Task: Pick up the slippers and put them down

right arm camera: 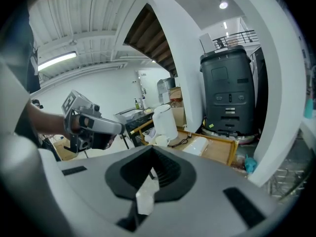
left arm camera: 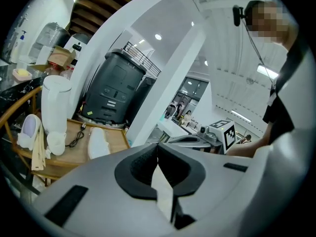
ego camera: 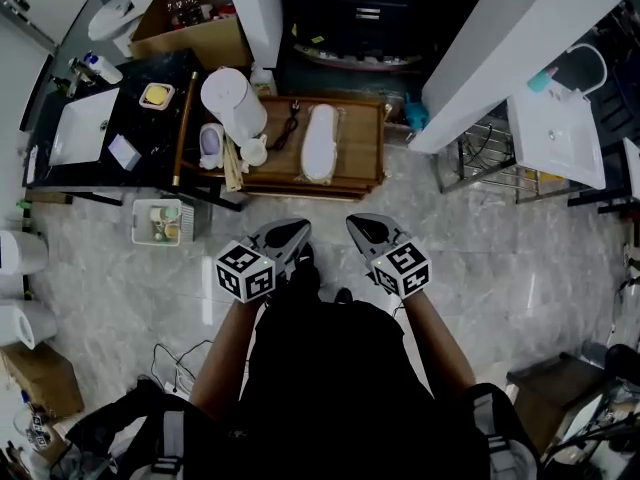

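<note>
White flat slipper (ego camera: pixel 320 140) on pale wooden platform (ego camera: pixel 365 138), details blurry, well apart from grey left gripper (ego camera: pixel 298 233) and right gripper (ego camera: pixel 358 226), both closed, empty.

slipper (ego camera: pixel 320 140) on the table (ego camera: pixel 362 140), right of the tall appliance (ego camera: pixel 232 103), a cable (ego camera: pixel 289 125) between them

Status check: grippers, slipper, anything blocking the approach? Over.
Left gripper and right gripper shut, empty, over the floor. White slipper flat on wooden table, untouched. Black cable and white jug beside it, not blocking.
</note>
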Demonstrator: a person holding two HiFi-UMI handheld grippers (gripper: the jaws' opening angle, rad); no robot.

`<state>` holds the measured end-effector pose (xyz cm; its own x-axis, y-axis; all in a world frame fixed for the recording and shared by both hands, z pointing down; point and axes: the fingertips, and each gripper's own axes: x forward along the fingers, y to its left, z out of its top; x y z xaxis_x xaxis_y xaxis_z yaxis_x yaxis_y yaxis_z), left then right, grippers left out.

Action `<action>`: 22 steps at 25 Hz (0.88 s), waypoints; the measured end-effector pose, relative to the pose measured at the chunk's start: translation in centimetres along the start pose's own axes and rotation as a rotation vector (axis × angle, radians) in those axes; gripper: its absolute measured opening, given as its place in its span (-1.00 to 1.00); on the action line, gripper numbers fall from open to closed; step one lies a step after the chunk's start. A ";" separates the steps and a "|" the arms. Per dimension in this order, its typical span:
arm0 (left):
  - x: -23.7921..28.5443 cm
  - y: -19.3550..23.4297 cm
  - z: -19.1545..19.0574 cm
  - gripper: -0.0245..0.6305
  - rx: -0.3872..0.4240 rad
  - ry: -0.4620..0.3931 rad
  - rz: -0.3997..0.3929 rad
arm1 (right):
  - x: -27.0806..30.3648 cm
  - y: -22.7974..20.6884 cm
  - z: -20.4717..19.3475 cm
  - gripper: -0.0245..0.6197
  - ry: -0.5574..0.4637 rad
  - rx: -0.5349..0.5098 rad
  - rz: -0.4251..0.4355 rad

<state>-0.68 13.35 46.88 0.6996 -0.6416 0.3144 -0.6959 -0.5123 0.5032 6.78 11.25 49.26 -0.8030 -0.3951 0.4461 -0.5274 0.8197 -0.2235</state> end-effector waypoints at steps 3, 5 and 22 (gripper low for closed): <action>0.5 1.5 0.9 -0.89 0.000 0.015 -0.020 | 1.3 -0.9 0.3 -0.90 0.005 0.020 -0.022; 0.6 2.6 1.3 -0.89 -0.003 0.028 -0.031 | 2.2 -1.3 0.8 -0.90 0.007 0.031 -0.034; 1.4 9.9 5.3 -0.89 0.025 0.094 -0.137 | 8.8 -2.7 5.2 -0.90 -0.018 0.064 -0.130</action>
<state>-7.48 4.37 48.03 0.7998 -0.5087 0.3186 -0.5956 -0.6062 0.5271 -0.28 3.41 49.31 -0.7312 -0.5045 0.4591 -0.6438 0.7329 -0.2201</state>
